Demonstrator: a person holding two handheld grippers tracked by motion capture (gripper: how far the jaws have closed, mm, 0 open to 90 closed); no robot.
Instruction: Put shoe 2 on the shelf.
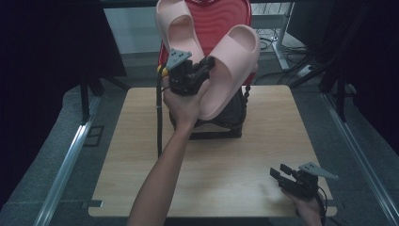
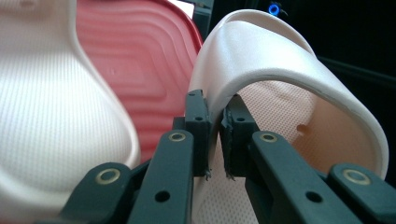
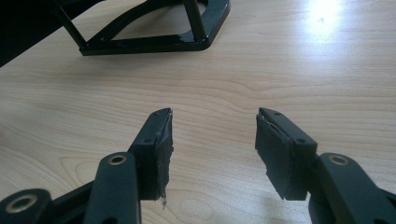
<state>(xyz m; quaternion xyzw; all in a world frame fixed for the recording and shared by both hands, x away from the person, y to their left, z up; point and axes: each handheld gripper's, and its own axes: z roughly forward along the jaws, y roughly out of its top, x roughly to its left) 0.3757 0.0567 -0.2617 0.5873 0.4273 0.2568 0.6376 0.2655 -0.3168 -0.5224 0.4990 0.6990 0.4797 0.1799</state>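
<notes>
Left hand-held gripper (image 1: pixel 207 63) clamped on slipper (image 1: pixel 233 70) strap, held high over rack (image 1: pixel 211 129); right hand-held gripper (image 1: pixel 278 173) open, idle on bench (image 1: pixel 141 141). Next probably: carry slipper down, set flat

A square light-wood counter (image 1: pixel 141 155) with pale grain stands on a grey floor (image 1: pixel 47 155). Near its far edge sits a black metal rack (image 1: pixel 221 127), its base frame resting flat on the wood. The right gripper (image 1: pixel 278 175) rests low at the counter's near right corner.
</notes>
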